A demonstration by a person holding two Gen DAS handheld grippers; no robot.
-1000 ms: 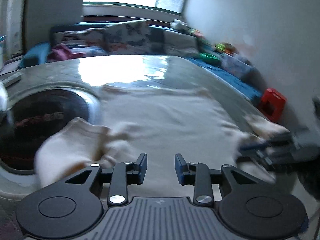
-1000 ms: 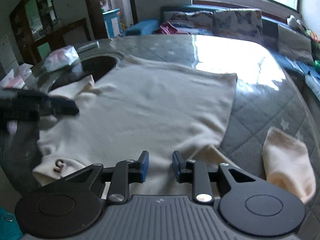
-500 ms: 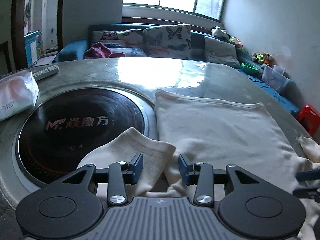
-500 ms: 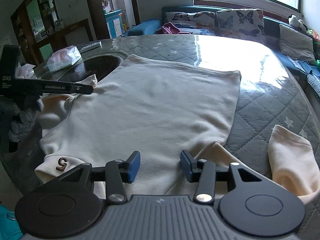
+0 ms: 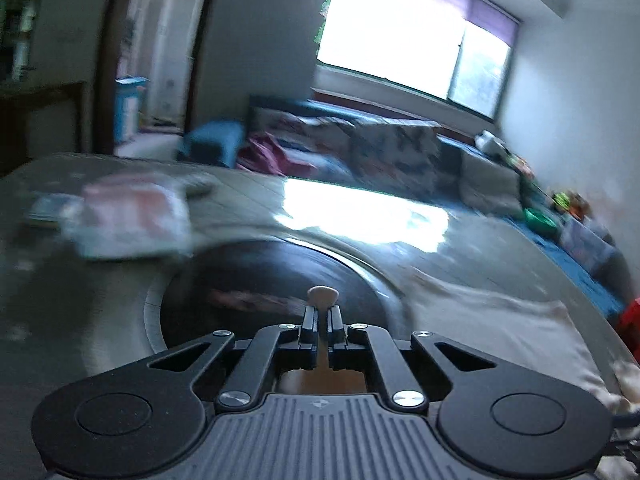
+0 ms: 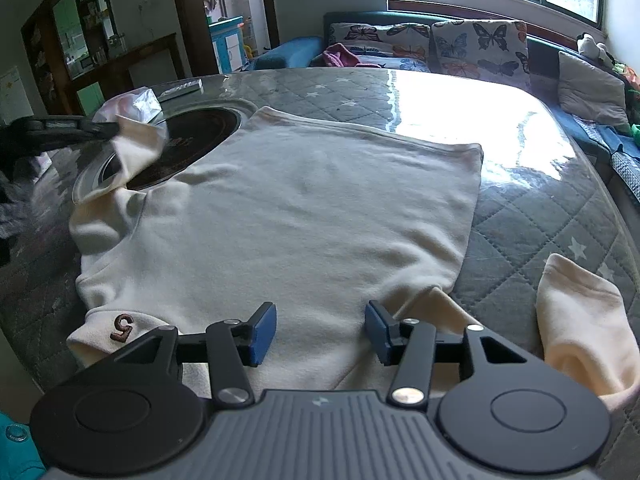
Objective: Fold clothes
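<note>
A cream sweatshirt (image 6: pixel 300 208) lies flat on the quilted table (image 6: pixel 540 208), with a brown "5" patch near its closest edge. My left gripper (image 5: pixel 322 316) is shut on the left sleeve cuff (image 6: pixel 138 144). A nub of cream cloth (image 5: pixel 322 296) pokes out above its tips. In the right wrist view the left gripper (image 6: pixel 114 130) holds that sleeve raised over the black hob (image 6: pixel 188 140). My right gripper (image 6: pixel 320 324) hovers over the shirt's near part; its jaws are opening with nothing pinched between them. The other sleeve (image 6: pixel 576 320) lies at the right.
A tissue pack (image 6: pixel 136 102) and a remote (image 6: pixel 182 88) sit beyond the round hob at the table's far left. A sofa with butterfly cushions (image 6: pixel 440 40) runs under the window behind the table. The left wrist view is motion-blurred.
My left gripper has closed on the left sleeve cuff and swung left, lifting the sleeve over the hob. The right gripper's jaws have spread wider without moving.
</note>
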